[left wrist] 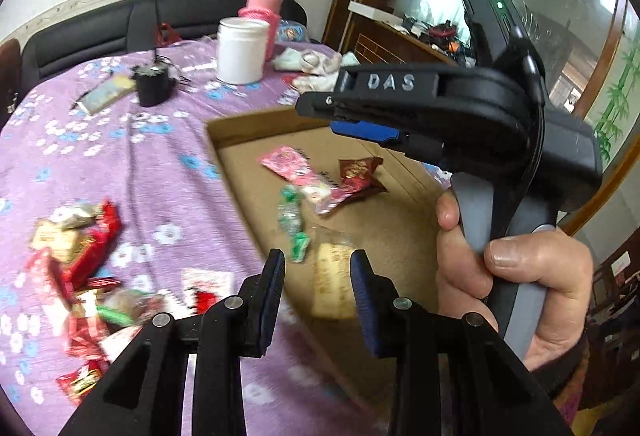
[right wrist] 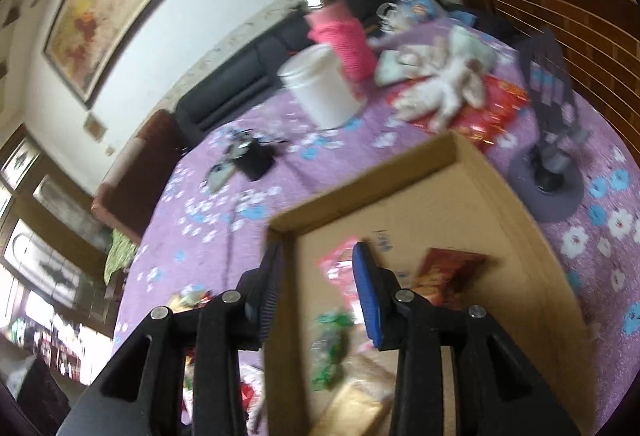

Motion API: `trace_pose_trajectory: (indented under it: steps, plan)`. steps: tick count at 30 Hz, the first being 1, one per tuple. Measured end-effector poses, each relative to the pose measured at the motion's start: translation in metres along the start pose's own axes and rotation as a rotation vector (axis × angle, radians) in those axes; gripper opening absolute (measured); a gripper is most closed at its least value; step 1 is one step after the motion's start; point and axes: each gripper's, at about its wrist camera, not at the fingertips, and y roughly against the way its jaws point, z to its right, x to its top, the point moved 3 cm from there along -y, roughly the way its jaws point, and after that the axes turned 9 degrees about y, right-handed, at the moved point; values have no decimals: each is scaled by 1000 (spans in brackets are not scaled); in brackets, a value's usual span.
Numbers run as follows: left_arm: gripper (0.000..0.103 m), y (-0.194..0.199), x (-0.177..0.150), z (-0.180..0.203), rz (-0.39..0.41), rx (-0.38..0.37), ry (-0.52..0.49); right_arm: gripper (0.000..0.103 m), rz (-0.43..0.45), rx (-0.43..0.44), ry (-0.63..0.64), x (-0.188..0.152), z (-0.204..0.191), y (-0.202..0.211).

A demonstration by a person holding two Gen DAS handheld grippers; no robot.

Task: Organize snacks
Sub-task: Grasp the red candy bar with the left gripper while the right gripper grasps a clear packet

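A shallow cardboard box [left wrist: 248,131] lies on the purple flowered tablecloth. It holds a pink packet [left wrist: 296,171], a dark red packet [left wrist: 360,171], a green-wrapped candy [left wrist: 294,220] and a pale yellow packet [left wrist: 334,282]. A pile of red and mixed snacks [left wrist: 76,276] lies on the cloth left of the box. My left gripper [left wrist: 318,300] is open and empty above the box's near left edge. My right gripper [right wrist: 318,296] is open and empty above the box [right wrist: 476,171]; it also shows in the left wrist view [left wrist: 400,115], held over the box's right side.
A white jar [left wrist: 242,49], a pink-sleeved flask [left wrist: 264,11], a black cup [left wrist: 152,85], a card [left wrist: 106,93] and white gloves [right wrist: 444,87] sit at the table's far side. A grey stand [right wrist: 548,171] is right of the box. A dark sofa [left wrist: 100,31] lies behind.
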Motion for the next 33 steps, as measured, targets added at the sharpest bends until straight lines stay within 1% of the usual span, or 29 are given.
trace_pose_trajectory:
  steps: [4,6,9,10,12,14,15,17,19,21,25,26,28,29,31,32,33]
  plan:
    - [35,23,-3,-27,17,29,16,35,-21,42,81,-5,-31,-9]
    - [35,36,-7,-46,25,66,10,35,-50,76,108,-10,-46,-17]
    - [37,57,-18,-75,36,119,-9,35,-78,100,154,-19,-68,-24]
    - [40,64,-22,-84,39,138,-20,35,-92,110,173,-22,-76,-28]
    - [57,73,-30,-100,46,173,-39,35,-123,128,213,-30,-93,-36]
    - [59,80,-40,-115,50,212,-68,35,-139,138,233,-37,-104,-41]
    - [59,81,-46,-122,43,225,-89,35,-150,141,246,-40,-108,-44]
    - [59,78,-55,-127,14,222,-131,35,-158,141,264,-45,-114,-45]
    - [60,74,-62,-132,8,238,-161,35,-165,151,267,-46,-117,-44]
    - [60,66,-66,-134,-24,228,-173,35,-176,161,268,-48,-118,-46]
    - [60,50,-70,-137,-38,241,-172,35,-200,166,266,-53,-121,-50]
    - [59,47,-70,-138,-38,246,-168,35,-211,172,264,-55,-122,-52]
    - [46,40,-71,-140,-44,265,-162,35,-231,188,259,-58,-126,-58]
    - [33,37,-72,-142,-46,274,-154,35,-249,202,254,-62,-128,-61]
    - [33,34,-71,-147,-41,279,-125,35,-275,220,246,-67,-133,-66]
    - [28,34,-69,-149,-35,282,-113,35,-283,220,243,-70,-136,-69]
    - [27,35,-68,-152,-31,288,-101,35,-285,215,239,-72,-137,-71]
